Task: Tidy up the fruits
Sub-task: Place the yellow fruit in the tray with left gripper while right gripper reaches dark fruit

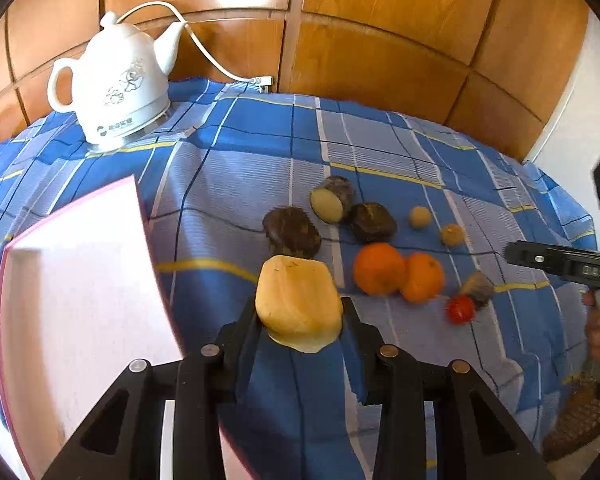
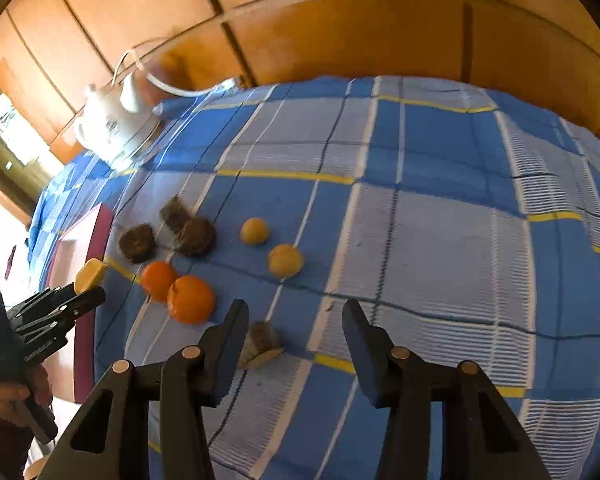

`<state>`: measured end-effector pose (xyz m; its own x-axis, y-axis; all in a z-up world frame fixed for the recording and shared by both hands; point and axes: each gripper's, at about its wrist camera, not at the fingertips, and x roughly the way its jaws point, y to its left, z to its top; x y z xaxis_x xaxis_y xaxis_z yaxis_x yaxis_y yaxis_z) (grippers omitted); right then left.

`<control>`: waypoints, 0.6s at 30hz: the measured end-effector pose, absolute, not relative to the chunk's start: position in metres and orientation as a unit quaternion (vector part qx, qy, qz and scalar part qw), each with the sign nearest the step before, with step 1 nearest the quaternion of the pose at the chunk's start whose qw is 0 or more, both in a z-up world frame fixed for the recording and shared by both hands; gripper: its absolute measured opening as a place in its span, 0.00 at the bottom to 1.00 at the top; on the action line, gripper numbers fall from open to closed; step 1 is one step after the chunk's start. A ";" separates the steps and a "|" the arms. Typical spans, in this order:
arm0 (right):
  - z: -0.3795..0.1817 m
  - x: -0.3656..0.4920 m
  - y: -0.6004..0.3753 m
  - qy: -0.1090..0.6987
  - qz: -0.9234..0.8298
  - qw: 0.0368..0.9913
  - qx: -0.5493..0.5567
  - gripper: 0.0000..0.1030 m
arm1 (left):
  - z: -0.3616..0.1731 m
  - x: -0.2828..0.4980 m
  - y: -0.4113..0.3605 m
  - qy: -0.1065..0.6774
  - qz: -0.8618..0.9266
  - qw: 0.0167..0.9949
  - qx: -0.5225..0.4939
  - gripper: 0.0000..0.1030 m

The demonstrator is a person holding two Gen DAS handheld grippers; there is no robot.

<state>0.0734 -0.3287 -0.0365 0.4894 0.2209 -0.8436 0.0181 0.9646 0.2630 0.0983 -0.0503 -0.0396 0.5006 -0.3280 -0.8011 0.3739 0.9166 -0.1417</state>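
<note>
Wooden panels back both views, and a blue checked cloth [image 1: 380, 152] covers the tabletop.

From the left wrist camera we see our left hand-held gripper [image 1: 300, 316] at bottom centre, clamped on a pale yellow fruit piece [image 1: 298, 304] that looks lifted clear of the cloth. A pink tray [image 1: 84, 280] fills the left of the frame, just beside the gripper; we judge the piece is being carried there, since the tray is the only obvious container. Right of centre the rest wait in a loose cluster: two oranges [image 1: 398, 270] touching, three dark brown pieces [image 1: 292, 232] above them, two small tan fruits [image 1: 420, 217] and a red tomato [image 1: 460, 309]. A white kettle [image 1: 112, 84] stands at upper left, well apart.

From the right wrist camera our right hand-held gripper [image 2: 296, 320] sits at bottom centre with fingers apart and nothing between them. A brown cut wedge [image 2: 262, 346] lies by its left finger, likely its next pick. At the left edge the left gripper holds the yellow piece beside the tray's edge.
</note>
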 end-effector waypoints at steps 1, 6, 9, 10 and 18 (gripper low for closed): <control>-0.038 0.073 -0.325 0.505 0.064 0.853 0.116 0.48 | -0.040 0.094 -0.049 0.457 -0.204 0.866 0.024 0.37; -0.044 0.070 -0.307 0.508 0.082 0.852 0.091 0.48 | -0.038 0.071 -0.038 0.453 -0.212 0.866 0.009 0.37; -0.042 0.067 -0.299 0.501 0.087 0.858 0.075 0.48 | -0.032 0.060 -0.029 0.444 -0.216 0.870 -0.002 0.37; -0.042 0.067 -0.296 0.500 0.090 0.859 0.072 0.48 | -0.031 0.058 -0.027 0.442 -0.216 0.871 -0.006 0.37; -0.034 0.088 -0.264 0.484 0.111 0.865 0.069 0.44 | -0.024 0.044 -0.003 0.427 -0.203 0.880 -0.031 0.37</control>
<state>0.0882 -0.2639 -0.0343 0.5069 0.2585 -0.8224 -0.1243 0.9659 0.2269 0.0442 -0.0034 -0.0235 0.5520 -0.3851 -0.7396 0.3312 0.9153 -0.2293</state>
